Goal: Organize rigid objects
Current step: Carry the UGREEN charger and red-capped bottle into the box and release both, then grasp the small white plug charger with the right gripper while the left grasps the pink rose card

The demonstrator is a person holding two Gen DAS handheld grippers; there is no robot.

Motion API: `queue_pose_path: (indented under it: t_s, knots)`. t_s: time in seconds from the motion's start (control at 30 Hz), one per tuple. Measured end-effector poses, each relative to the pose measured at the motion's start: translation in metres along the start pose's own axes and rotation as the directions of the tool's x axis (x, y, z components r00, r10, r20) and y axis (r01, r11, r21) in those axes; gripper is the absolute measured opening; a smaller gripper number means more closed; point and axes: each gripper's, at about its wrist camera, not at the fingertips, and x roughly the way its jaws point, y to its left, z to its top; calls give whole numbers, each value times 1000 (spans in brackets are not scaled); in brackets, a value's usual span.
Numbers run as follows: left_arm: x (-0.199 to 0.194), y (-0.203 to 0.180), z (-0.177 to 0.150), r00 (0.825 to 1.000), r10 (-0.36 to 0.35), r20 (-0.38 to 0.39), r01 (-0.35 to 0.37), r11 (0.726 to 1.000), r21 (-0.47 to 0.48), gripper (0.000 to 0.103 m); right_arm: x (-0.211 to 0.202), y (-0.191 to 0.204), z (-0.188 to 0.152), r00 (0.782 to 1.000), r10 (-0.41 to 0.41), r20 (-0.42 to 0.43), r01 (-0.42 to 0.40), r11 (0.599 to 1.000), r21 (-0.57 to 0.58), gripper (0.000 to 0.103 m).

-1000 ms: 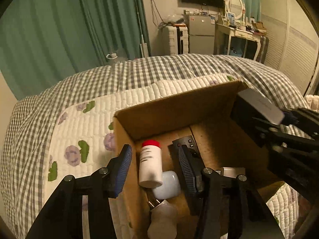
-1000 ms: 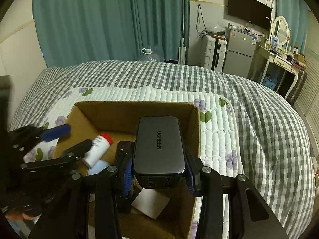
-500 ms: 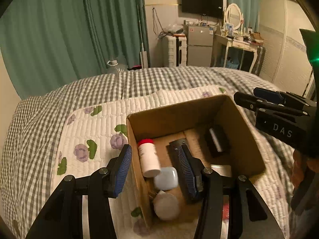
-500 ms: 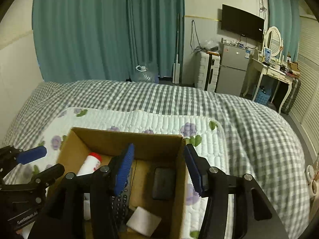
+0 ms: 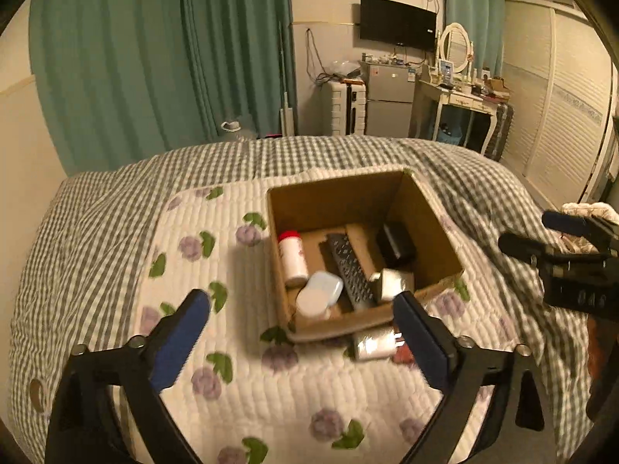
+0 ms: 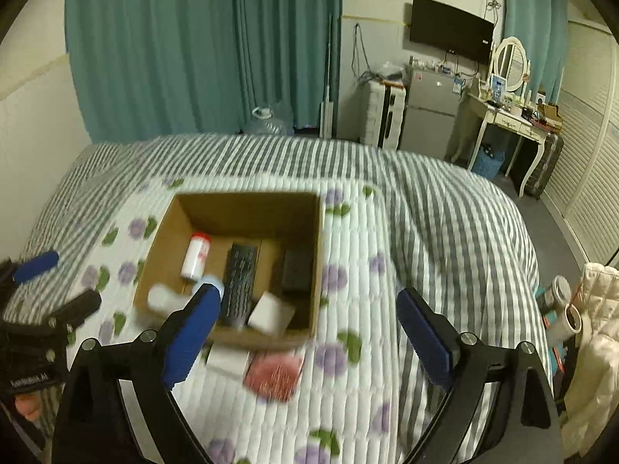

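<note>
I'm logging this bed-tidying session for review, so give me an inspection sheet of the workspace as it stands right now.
Surface: white floral quilted mat over a checked bedspread.
Job's things: cardboard box holding a red-capped white bottle, remote, dark charger block, pale blue case and a white block.
Clutter: white plug adapter and a red patterned item on the mat in front of the box.
Grippers: left gripper and right gripper both opening, nothing between the jaws.
Cables: wires hanging on the far wall.
Surroundings: teal curtains, wall TV, small fridge, vanity desk.
</note>
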Motion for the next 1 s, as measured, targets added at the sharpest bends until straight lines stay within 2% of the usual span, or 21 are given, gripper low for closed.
queue_pose_path:
  t_s: [0.17,0.4,0.57,0.67,0.8,0.87,0.9,0.93,1.0]
  knots:
    - [12,9,-29,1000,13,-25,-13,1000,-14,100,8,32,-38,1000,3,-13,-4,997,-73,93]
    - [61,20,-62,996,24,-84,-26,1000,-18,100,75,75,-79,986,82,-143,-106,980,-171,93]
    - [92,36,-76,990,48,-132,-53,998,-39,100,131,87,-95,972,88,-218,-131,973,-190,93]
    - [103,39,-77,988,65,-143,-70,997,-35,100,154,93,-99,968,95,-233,-143,970,-199,93]
    - [109,38,-81,986,51,-157,-57,998,-34,100,183,101,-105,967,69,-243,-126,966,-228,92]
    - [113,37,-81,984,50,-169,-56,998,-32,100,187,102,-108,973,60,-222,-111,968,-225,86]
    - [113,37,-82,984,53,-173,-59,998,-32,100,186,103,-109,976,55,-211,-105,967,-232,71]
    - [113,37,-83,983,53,-176,-60,998,-35,100,183,105,-109,976,69,-207,-119,964,-239,64]
    - [110,36,-83,982,48,-182,-57,997,-45,100,178,109,-110,979,55,-195,-105,960,-260,64]
